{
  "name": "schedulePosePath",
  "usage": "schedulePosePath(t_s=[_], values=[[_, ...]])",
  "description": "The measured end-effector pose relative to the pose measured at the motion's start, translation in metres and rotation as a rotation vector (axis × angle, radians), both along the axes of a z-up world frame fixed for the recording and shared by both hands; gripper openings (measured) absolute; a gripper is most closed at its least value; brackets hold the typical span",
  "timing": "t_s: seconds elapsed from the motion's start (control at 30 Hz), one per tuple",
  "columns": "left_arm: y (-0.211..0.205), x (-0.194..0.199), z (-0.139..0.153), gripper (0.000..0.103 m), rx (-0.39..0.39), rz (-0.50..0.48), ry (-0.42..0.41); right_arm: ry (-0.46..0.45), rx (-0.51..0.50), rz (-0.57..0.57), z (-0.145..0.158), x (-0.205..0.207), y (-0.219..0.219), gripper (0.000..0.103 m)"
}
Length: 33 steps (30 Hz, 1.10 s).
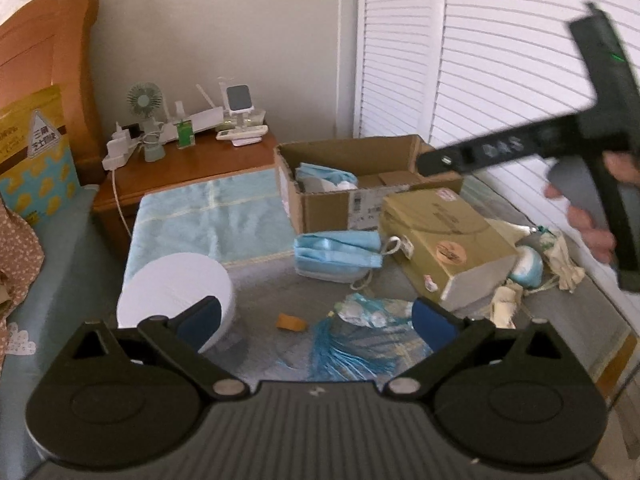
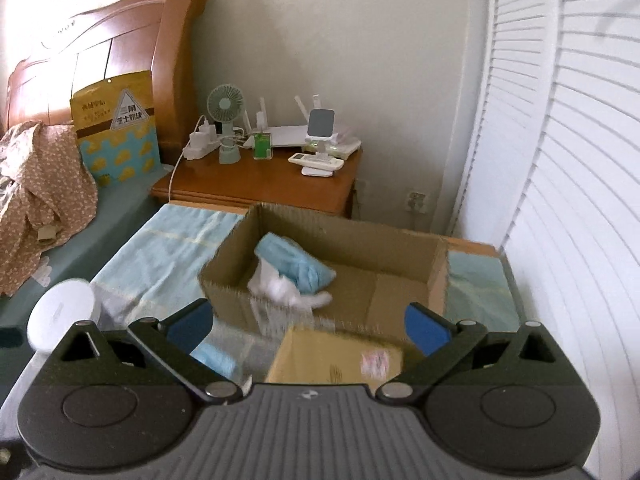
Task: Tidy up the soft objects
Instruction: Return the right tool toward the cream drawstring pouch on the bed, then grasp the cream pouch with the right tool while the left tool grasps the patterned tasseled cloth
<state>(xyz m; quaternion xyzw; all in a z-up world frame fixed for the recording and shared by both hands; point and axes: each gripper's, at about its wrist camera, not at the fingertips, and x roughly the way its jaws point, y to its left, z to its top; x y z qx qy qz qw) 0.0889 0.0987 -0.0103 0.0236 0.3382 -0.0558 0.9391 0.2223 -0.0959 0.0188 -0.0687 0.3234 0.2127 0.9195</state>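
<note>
here, on a bed, an open cardboard box [image 1: 352, 184] is the landmark. the left gripper [image 1: 316, 318] hovers above the bed short of the box, its blue-padded jaws spread wide and empty. the right gripper [image 2: 308, 320] hangs just above the box's near wall, jaws also wide apart, holding nothing.

just in front of the box lies a stack of light blue face masks [image 1: 336, 254] with white ear loops. it looks light, limp and easily crushed; a pinch across the folded middle should likely lift it whole, while a loop alone would let it dangle.

nearer than the masks lies a blue tassel [image 1: 344, 354], floppy and thready, probably best taken at its knotted top.

inside the box [image 2: 320, 264] sit a crumpled blue cloth [image 2: 296, 264] and a white soft item [image 2: 288, 290]; the rest of its floor is bare. to the box's right lies a closed tan carton [image 1: 444, 240].
</note>
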Motion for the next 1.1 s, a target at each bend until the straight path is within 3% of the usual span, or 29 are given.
schedulePosePath(t_s=[0.23, 0.43, 0.6, 0.93, 1.1], values=[[-0.017, -0.006, -0.008, 0.101, -0.017, -0.038, 0.016, -0.014, -0.012, -0.076, -0.023, -0.065, -0.047, 0.103], [-0.033, -0.006, -0.017, 0.101, -0.033, -0.089, 0.042, 0.032, -0.049, -0.163, -0.048, -0.092, -0.084, 0.103], [-0.040, -0.003, -0.022, 0.101, -0.035, -0.104, 0.062, 0.046, -0.096, -0.210, -0.065, -0.093, -0.099, 0.103], [-0.041, 0.003, -0.028, 0.101, -0.037, -0.098, 0.093, 0.116, -0.095, -0.258, -0.091, -0.076, -0.115, 0.103], [-0.046, 0.009, -0.029, 0.101, -0.031, -0.114, 0.105, 0.130, -0.037, -0.265, -0.093, -0.075, -0.127, 0.103]])
